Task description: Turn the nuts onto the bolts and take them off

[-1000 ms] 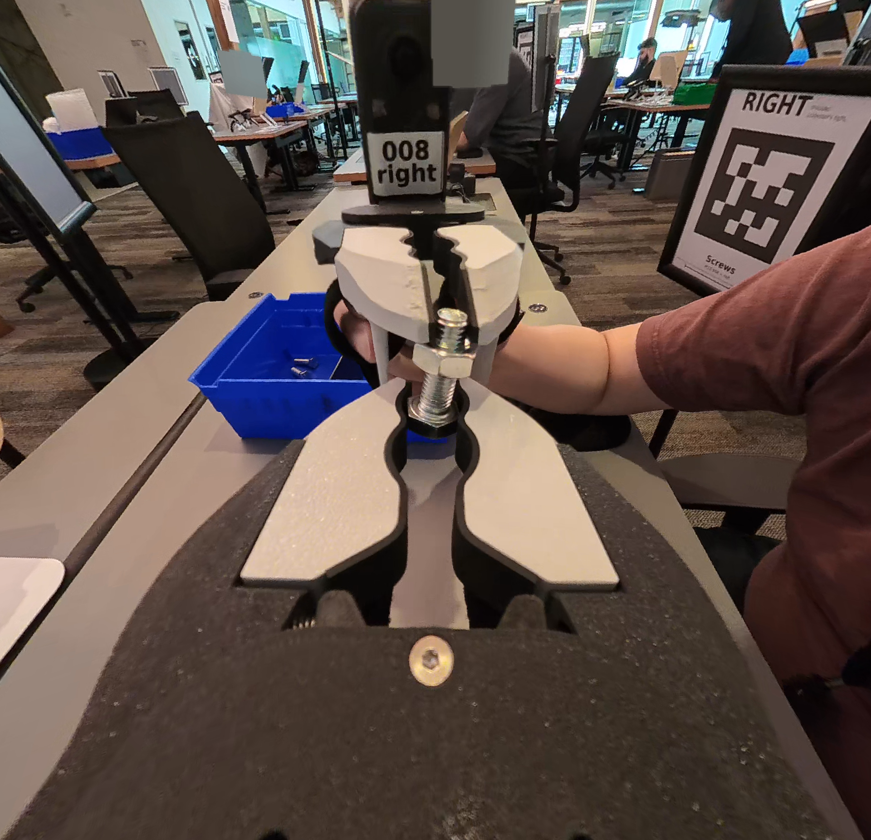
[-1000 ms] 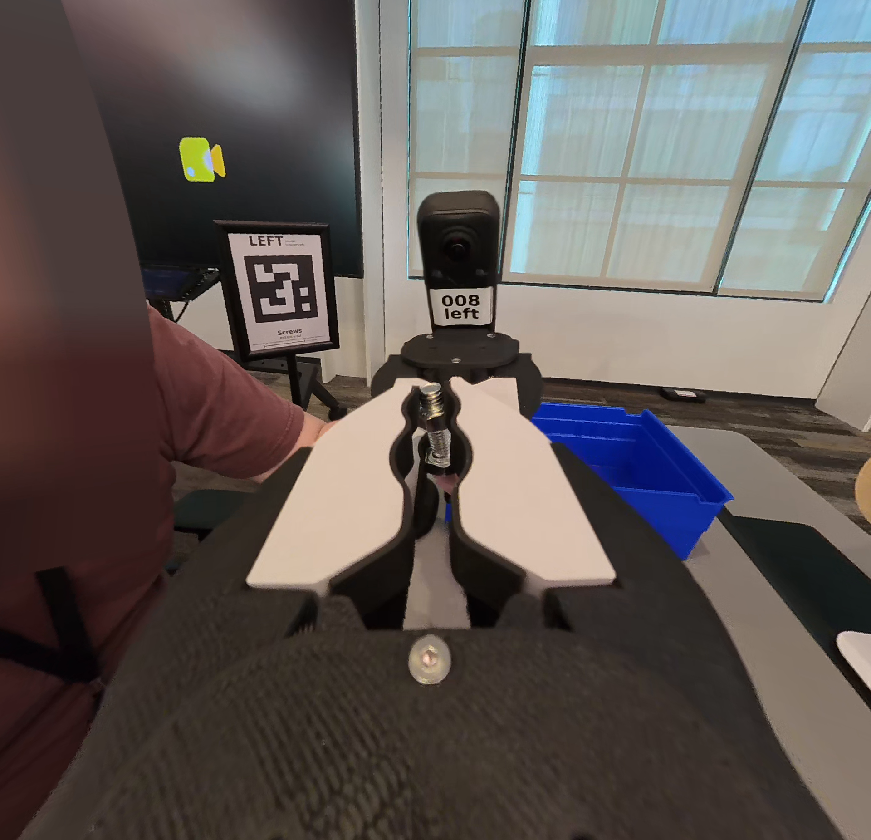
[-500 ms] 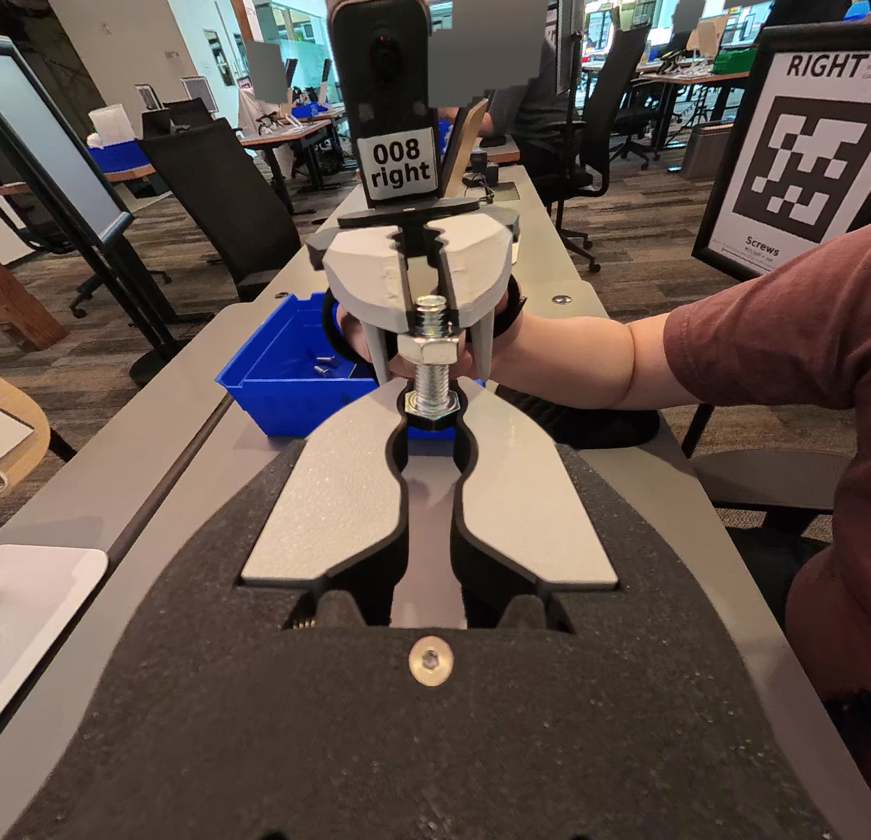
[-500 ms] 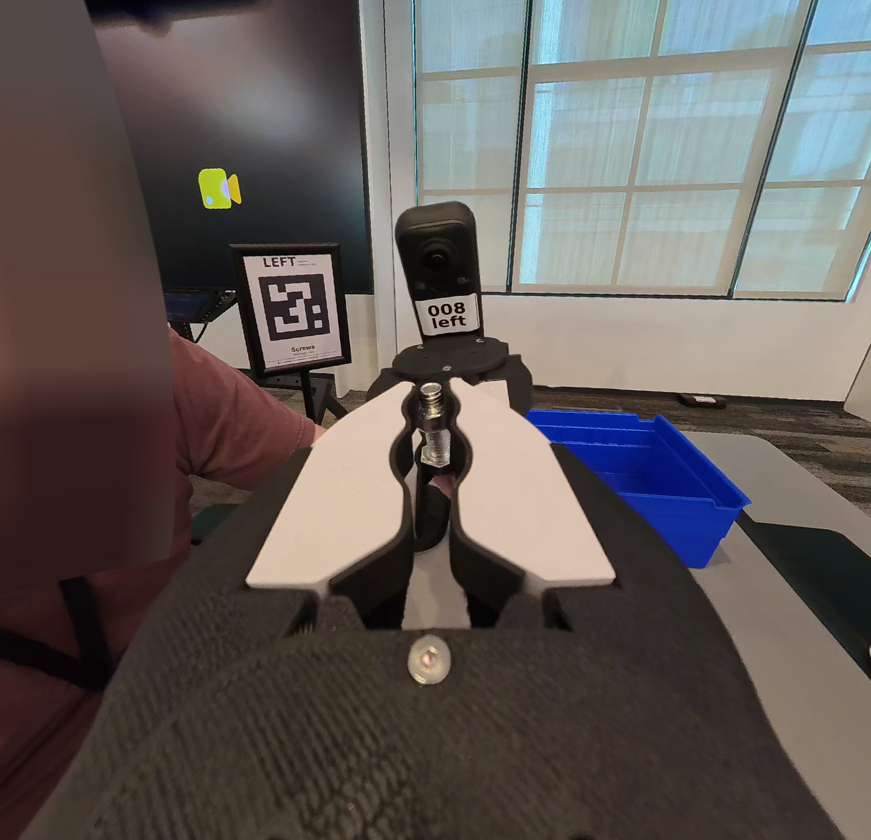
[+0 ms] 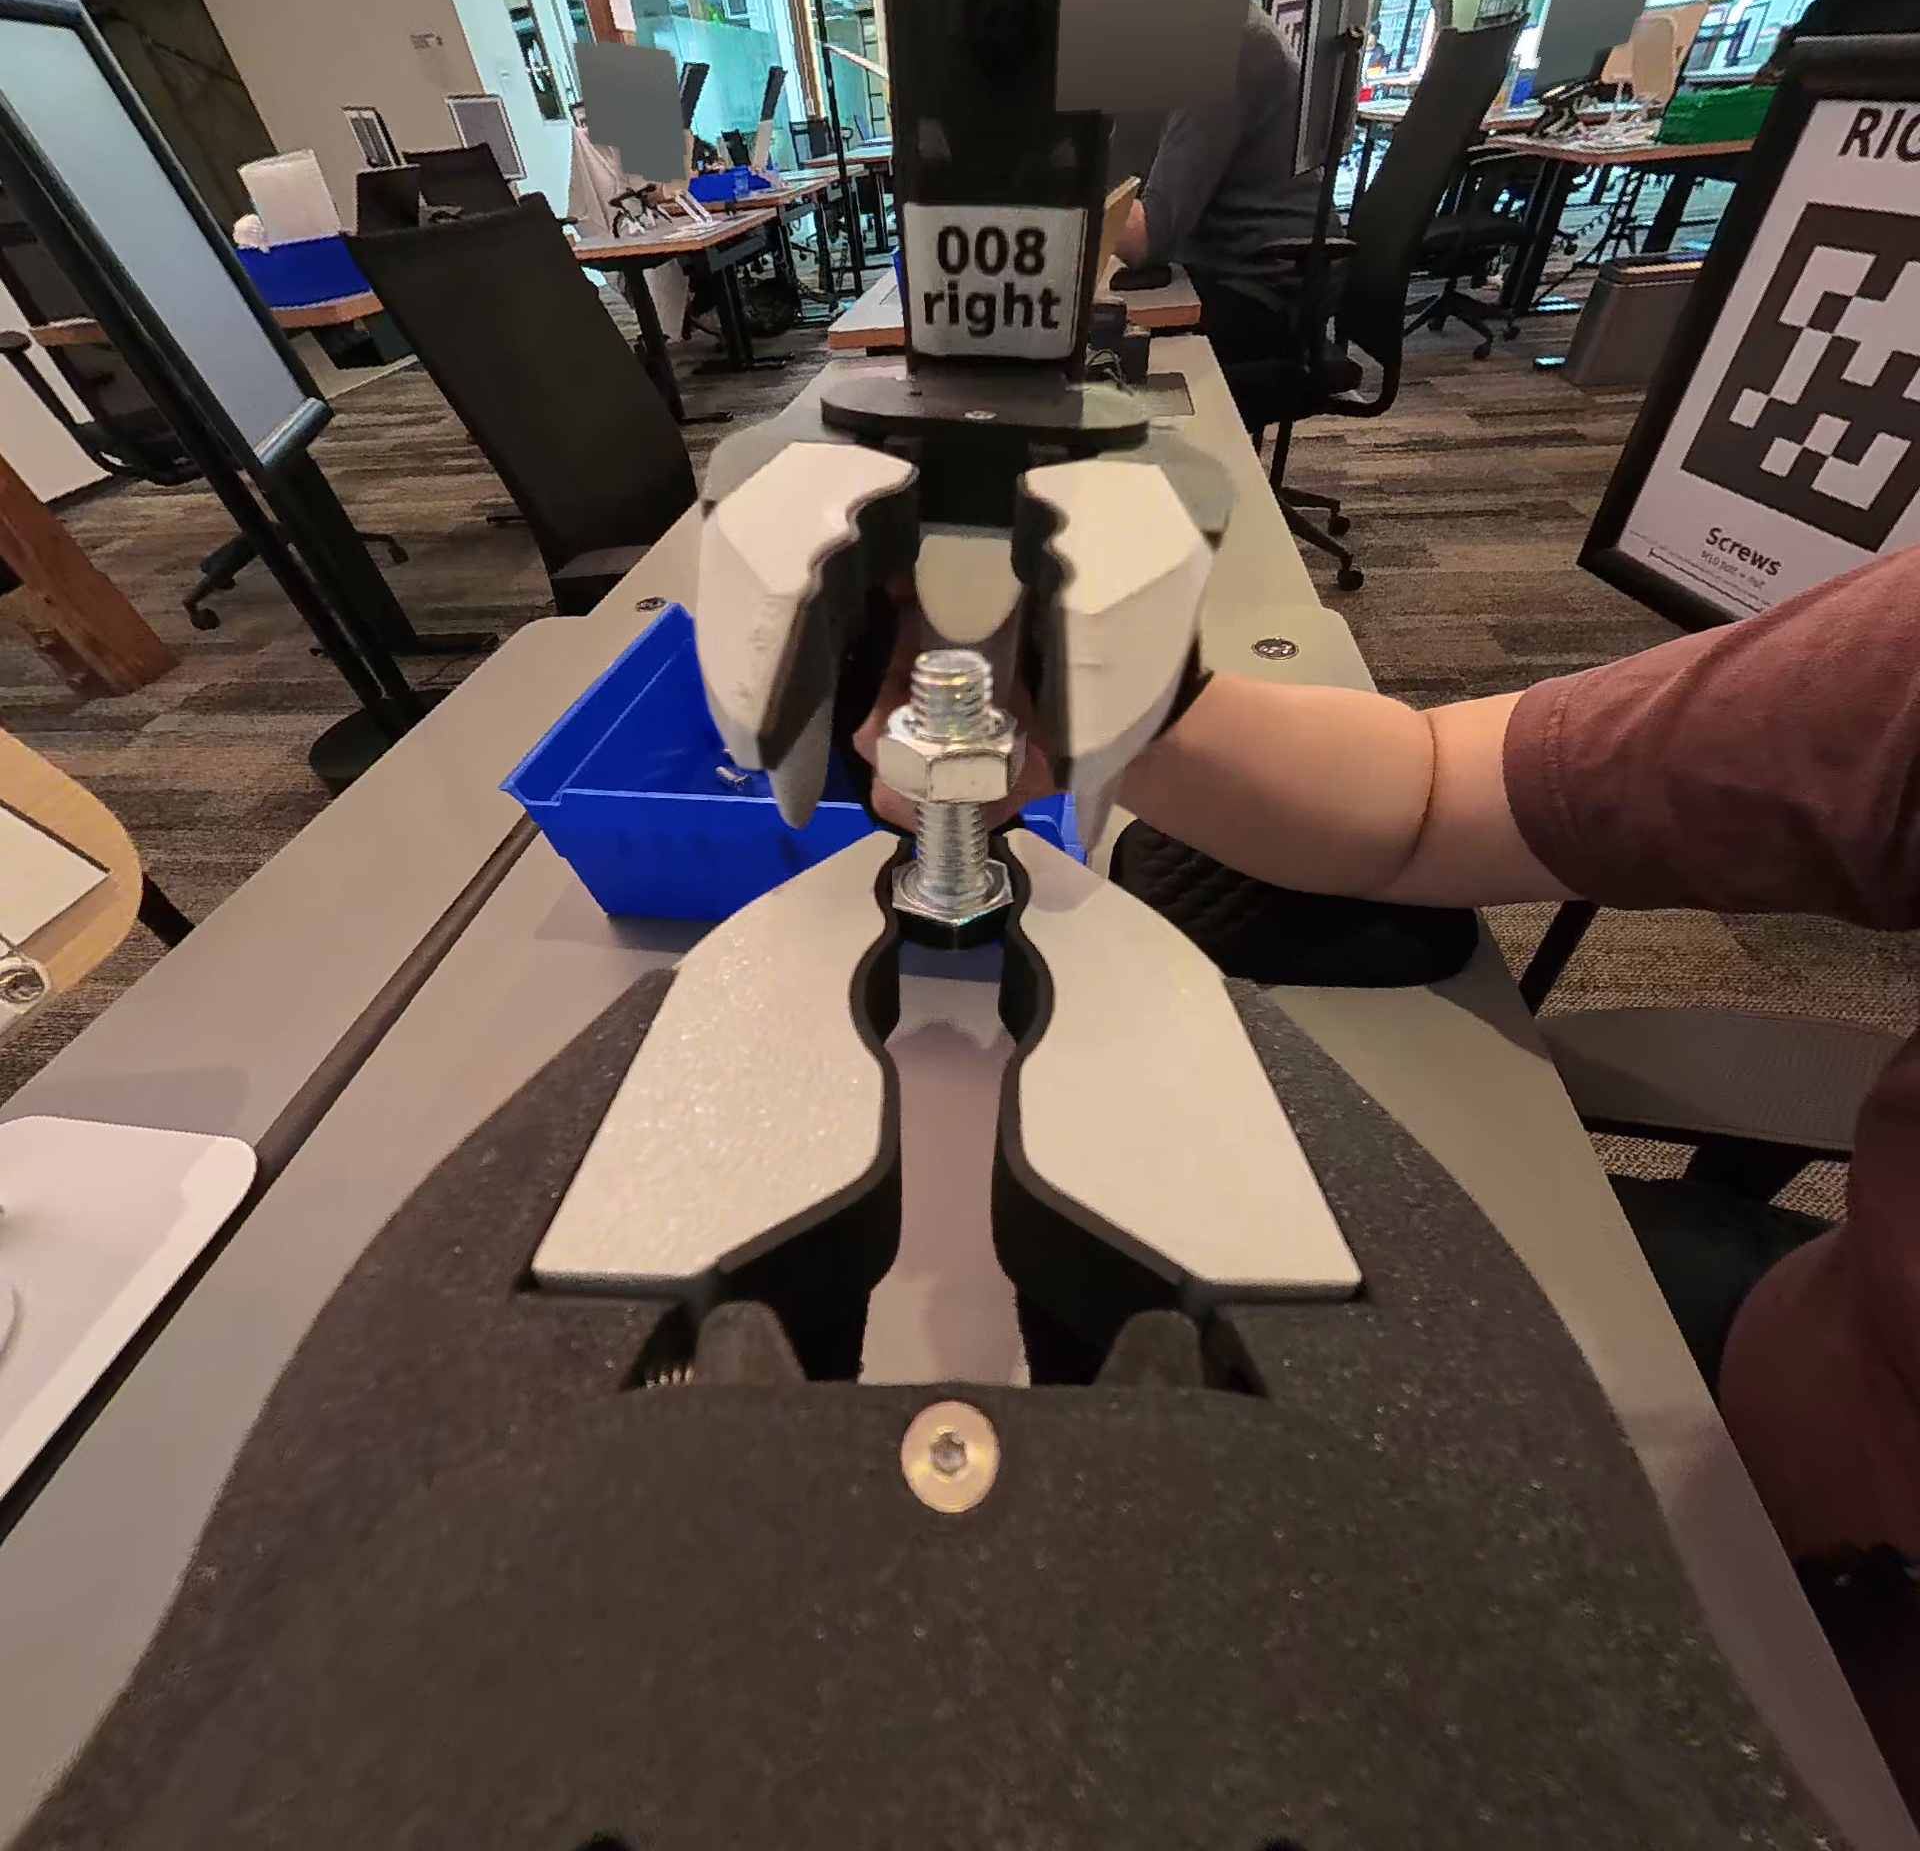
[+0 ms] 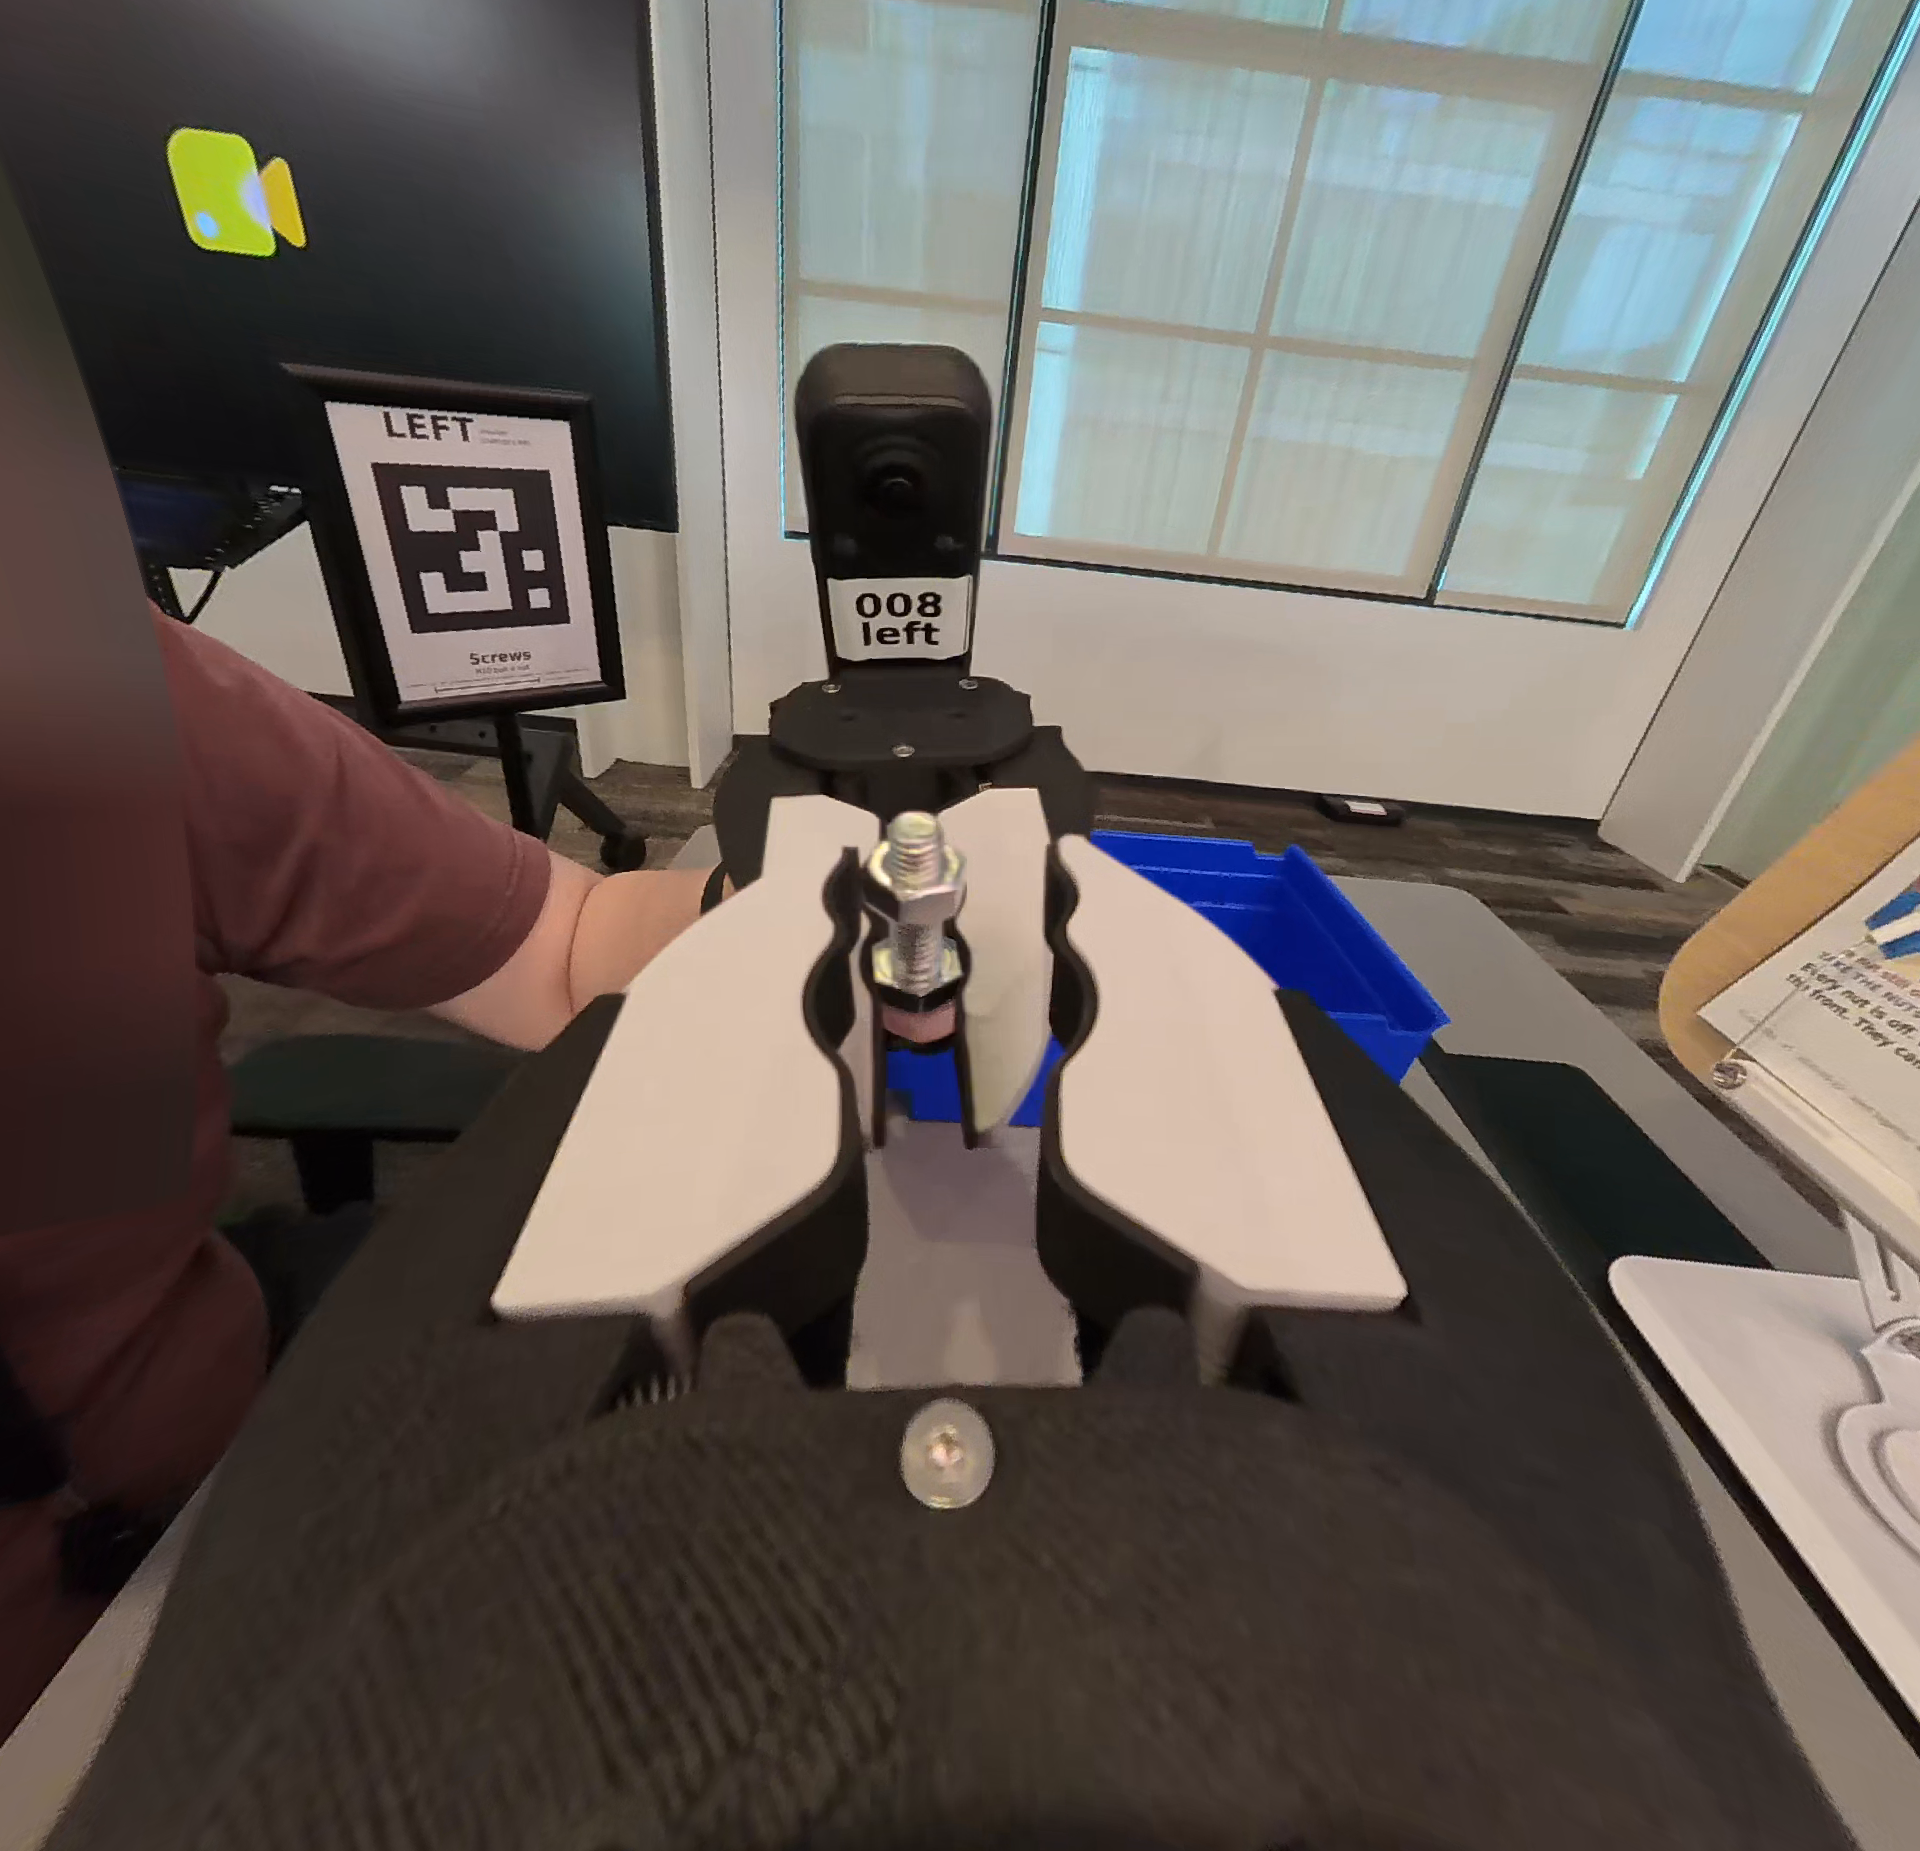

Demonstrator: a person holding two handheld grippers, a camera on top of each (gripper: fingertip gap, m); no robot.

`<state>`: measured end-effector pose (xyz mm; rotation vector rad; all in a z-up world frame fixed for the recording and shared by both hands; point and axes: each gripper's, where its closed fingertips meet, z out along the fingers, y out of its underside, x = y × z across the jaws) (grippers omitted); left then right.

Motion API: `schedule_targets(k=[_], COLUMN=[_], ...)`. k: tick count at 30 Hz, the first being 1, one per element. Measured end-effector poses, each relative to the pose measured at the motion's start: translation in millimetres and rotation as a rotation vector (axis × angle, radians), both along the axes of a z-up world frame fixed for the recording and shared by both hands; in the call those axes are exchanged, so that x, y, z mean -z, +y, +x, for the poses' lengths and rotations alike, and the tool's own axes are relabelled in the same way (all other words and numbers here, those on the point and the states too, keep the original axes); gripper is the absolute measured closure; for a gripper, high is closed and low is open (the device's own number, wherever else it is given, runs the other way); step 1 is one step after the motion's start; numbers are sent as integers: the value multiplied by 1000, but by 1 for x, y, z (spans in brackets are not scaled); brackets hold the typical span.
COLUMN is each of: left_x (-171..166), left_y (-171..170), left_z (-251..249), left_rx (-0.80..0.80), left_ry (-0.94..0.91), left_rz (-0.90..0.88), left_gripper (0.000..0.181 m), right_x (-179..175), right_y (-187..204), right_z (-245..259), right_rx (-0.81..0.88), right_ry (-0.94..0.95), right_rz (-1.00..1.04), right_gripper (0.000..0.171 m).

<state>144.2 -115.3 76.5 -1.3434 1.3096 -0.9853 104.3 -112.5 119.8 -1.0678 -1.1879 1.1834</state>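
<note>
- The right gripper [image 5: 951,762] has let go: half a second ago its fingers pinched the nut, and now they stand spread to either side of it with a clear gap on both flanks.
- That release reads as a regrip between turns, so the threading or unthreading of this nut looks only partly done; which direction it is being turned cannot be told from here.
- The nut [image 5: 948,762] sits on the upper part of the bolt [image 5: 948,833], with a few threads showing above it and a longer bare stretch below.
- The left gripper [image 5: 951,892] is clamped narrow on the bolt's hex head, holding the shank upright above the grey table [image 5: 416,980].
- From the right wrist view the same bolt [image 6: 914,928] stands between the spread fingers, touching neither.
- A blue bin [image 5: 644,814] just behind holds a few loose fasteners.
- Writing: each gripper's camera carries a white printed sticker, and a framed placard [image 5: 1787,347] with a black-and-white square marker stands at each side; another printed sheet [image 6: 1829,980] leans at the right.
</note>
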Motion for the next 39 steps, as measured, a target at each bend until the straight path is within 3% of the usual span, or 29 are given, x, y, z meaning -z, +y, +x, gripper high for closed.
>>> schedule_targets(k=[8, 12, 17, 23, 28, 31, 35, 38, 39], left_x=[-5, -4, -11, -10, -12, -12, -11, -12, -15], left_y=[-7, -12, -19, -20, -28, -30, -30, -33, -34], left_z=[-1, 3, 1, 2, 3, 3, 5, 6, 5], left_rx=[50, 73, 115, 119, 146, 143, 153, 164, 164], left_ry=[-30, -34, -60, -58, -59, -46, -50, -56, -66], left_rz=[-35, -41, -63, -71, -69, -59, -82, -88, -91], left_gripper=[168, 167, 167, 167, 168, 168, 168, 167, 167], right_x=[-11, -3, -5, -5, -16, -24, -11, -12, -14], right_y=[-3, -11, 7, -20, 4, -10, -33, -16, -7], right_z=[13, 1, 16, 0, 21, 23, 2, 10, 16], right_rx=[-144, -125, -127, -198, -202, -281, -252, -203, -182], right_ry=[78, 13, 49, 28, 138, 151, 26, 51, 71], right_rz=[-146, -97, -185, -136, -261, -262, -128, -154, -182], right_gripper=[140, 140, 141, 135, 141, 140, 136, 136, 146])
